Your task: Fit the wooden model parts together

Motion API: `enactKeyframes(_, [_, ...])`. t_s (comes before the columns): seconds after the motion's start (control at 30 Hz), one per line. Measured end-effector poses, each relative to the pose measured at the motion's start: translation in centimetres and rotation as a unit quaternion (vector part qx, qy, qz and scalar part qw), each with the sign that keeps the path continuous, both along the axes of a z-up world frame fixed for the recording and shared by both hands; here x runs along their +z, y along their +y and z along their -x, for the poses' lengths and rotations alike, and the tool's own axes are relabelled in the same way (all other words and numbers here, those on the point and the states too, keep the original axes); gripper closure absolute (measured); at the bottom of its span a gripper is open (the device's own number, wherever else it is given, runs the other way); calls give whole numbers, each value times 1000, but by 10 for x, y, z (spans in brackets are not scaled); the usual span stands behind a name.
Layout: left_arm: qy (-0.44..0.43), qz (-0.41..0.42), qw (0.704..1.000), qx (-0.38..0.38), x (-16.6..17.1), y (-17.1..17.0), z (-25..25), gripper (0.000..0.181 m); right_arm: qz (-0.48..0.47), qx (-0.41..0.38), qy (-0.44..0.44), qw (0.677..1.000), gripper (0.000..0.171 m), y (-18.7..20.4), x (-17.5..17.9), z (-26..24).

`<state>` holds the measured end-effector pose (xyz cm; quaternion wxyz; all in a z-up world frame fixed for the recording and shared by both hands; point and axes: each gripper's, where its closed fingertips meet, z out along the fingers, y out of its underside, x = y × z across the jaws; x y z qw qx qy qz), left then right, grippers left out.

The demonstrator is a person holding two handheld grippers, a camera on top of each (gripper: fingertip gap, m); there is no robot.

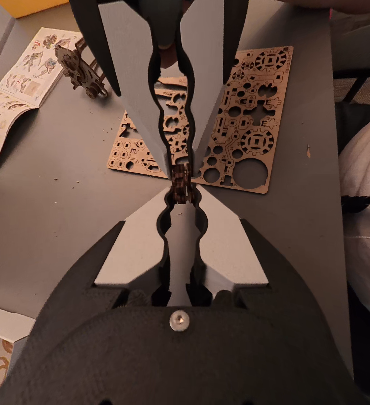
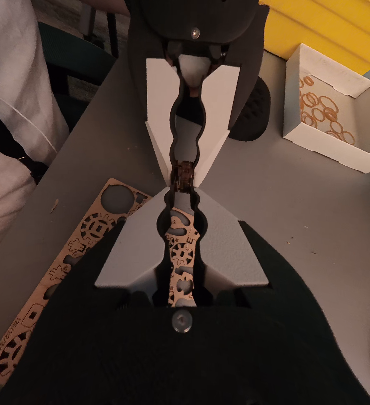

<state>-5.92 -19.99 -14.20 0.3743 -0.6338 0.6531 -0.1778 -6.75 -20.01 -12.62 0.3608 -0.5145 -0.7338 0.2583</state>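
Left gripper (image 1: 181, 197) and right gripper (image 2: 183, 192) met tip to tip, each pinching the small wooden gear assembly (image 1: 181, 186) between them, evidently to press its parts together above the punched plywood sheet (image 1: 256, 131).

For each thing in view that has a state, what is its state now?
left gripper: shut on wooden part
right gripper: shut on wooden part
wooden part: held between both grippers
booklet: open
plywood sheet: flat, many pieces removed
white box: open, holds rubber bands
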Motion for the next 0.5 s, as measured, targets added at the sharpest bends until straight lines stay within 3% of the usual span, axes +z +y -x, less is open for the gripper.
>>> enactKeyframes(0.4, [-21,16,999,30,4,6,-1,167,8,-13,8,1000,158,6,1,-1])
enactKeyframes(0.5, [-37,19,998,44,9,10,1,158,9,-15,13,1000,158,7,3,-3])
